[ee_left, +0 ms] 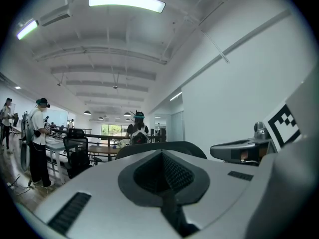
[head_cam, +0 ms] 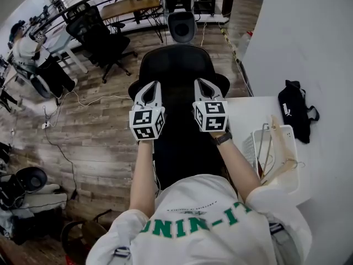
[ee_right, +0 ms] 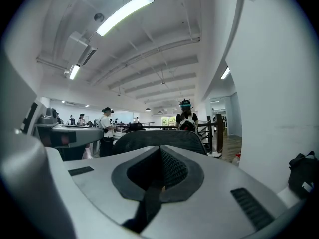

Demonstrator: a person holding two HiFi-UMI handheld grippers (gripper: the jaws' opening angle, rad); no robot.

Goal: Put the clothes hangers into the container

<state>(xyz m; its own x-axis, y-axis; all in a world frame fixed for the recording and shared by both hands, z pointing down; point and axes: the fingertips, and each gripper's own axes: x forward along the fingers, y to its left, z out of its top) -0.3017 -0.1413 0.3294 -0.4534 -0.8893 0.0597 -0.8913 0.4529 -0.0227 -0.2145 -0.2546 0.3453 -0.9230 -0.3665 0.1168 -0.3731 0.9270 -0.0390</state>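
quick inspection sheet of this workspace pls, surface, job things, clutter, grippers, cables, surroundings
surface: white table on the person's right, mostly bare
job's things: white container on the table's near part; hangers stand in it, one pale wooden, others thin metal; no hanger seen outside it
clutter: black bag on the table beyond the container, apart from it
grippers: left gripper and right gripper both shut and empty, side by side, level above the black office chair
cables: white cable loose across the wooden floor on the left
surroundings: open office; a person at a desk far left, more chairs and desks behind
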